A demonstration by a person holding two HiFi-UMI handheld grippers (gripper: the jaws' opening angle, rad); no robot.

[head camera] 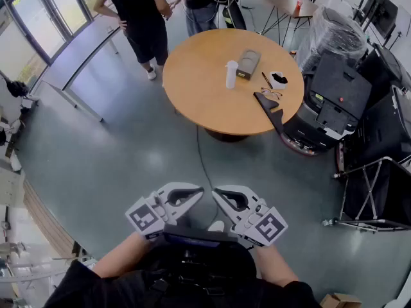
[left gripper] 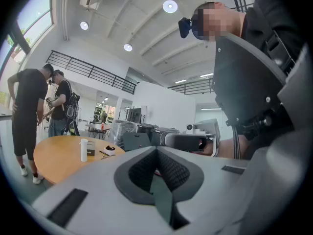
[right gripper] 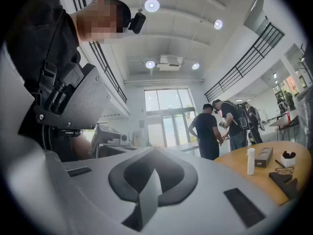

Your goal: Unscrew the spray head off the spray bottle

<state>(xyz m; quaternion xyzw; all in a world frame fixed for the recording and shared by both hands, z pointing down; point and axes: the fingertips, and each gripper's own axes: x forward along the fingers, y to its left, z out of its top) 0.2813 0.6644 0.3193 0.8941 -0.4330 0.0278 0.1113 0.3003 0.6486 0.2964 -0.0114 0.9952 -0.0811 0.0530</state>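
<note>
Head view: spray bottle [head camera: 231,74] upright on round table [head camera: 199,95], just beside a dark box [head camera: 248,63]. Well apart from left gripper [head camera: 194,192] and right gripper [head camera: 221,194]. Both held low, close to the body, tips nearly meeting, far short of the table.

Left gripper view: jaws pressed together, nothing between. Bottle [left gripper: 83,150] small, off to the left, on the table, far beyond the tips.

Right gripper view: jaws together too, empty. Bottle [right gripper: 251,161] off to the right, far off, upright.

Handling, as a guess: slim white plastic, probably light and tippy, smooth wall likely slippery, may squash if thin. Best to clamp the body mid-height with one gripper, pinch the head at the top with the other, then twist. No hard squeeze.
</note>
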